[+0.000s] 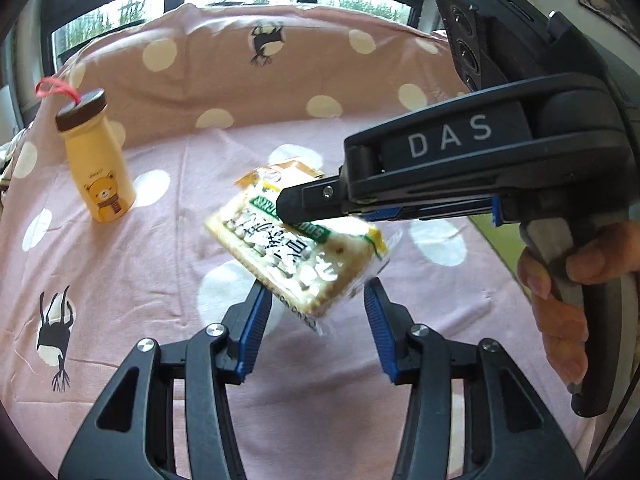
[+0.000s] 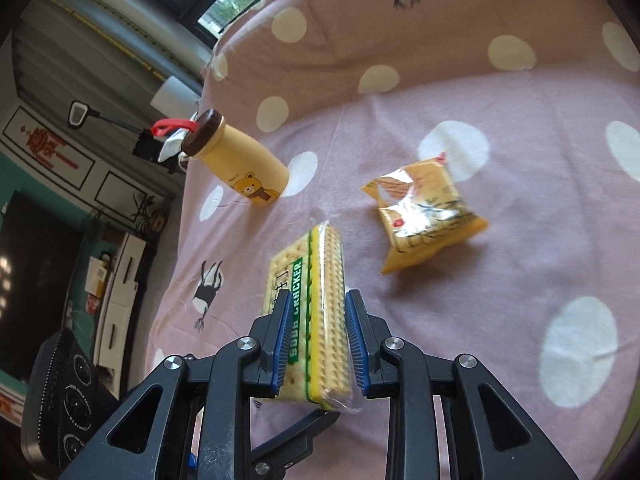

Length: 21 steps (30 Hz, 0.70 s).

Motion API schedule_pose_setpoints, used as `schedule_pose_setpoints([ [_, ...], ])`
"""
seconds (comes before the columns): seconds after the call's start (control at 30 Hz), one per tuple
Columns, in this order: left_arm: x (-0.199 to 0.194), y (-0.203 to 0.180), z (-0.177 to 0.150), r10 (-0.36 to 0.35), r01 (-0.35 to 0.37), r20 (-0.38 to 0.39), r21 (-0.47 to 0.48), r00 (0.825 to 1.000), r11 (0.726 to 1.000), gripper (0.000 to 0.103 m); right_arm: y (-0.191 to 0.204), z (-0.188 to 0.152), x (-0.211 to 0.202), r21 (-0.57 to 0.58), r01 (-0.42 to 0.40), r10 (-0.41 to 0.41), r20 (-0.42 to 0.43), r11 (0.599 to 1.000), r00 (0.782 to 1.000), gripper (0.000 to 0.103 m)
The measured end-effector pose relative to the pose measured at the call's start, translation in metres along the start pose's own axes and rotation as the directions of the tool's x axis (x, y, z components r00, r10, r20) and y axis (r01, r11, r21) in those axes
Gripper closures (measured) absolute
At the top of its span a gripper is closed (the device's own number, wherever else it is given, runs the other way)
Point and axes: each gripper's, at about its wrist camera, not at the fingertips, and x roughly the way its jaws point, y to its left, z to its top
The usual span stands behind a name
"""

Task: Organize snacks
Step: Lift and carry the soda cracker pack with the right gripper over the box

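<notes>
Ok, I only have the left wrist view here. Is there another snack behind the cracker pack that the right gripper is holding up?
Observer: Yes. The right wrist view shows a yellow snack packet lying on the pink cloth, off to the right of the cracker pack and not touching it.
Operator: I can see just one finger on top. Where's the other?
Observer: On the opposite broad face. The right gripper has the pack edge-on between its fingers, one blue pad against each side.
</notes>
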Motion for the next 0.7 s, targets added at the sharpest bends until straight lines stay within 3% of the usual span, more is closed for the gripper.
schedule_pose_setpoints([
  [0.43, -0.009, -0.083, 0.016, -0.112, 0.111, 0.009, 0.039, 0.994, 0.993, 0.059, -0.039, -0.031, -0.089, 0.061, 0.039, -0.044, 0.094, 0.997, 0.995, 0.074],
  [0.57, -0.01, -0.119, 0.023, -0.118, 0.115, 0.021, 0.115, 0.993, 0.987, 0.059, -0.055, -0.042, -0.125, 0.085, 0.036, -0.048, 0.145, 0.996, 0.988, 0.074],
  [0.7, -0.008, -0.157, 0.026, -0.178, 0.174, 0.017, 0.145, 0.984, 0.974, 0.059, -0.072, -0.057, -0.161, 0.115, 0.068, -0.089, 0.187, 0.991, 0.978, 0.074],
])
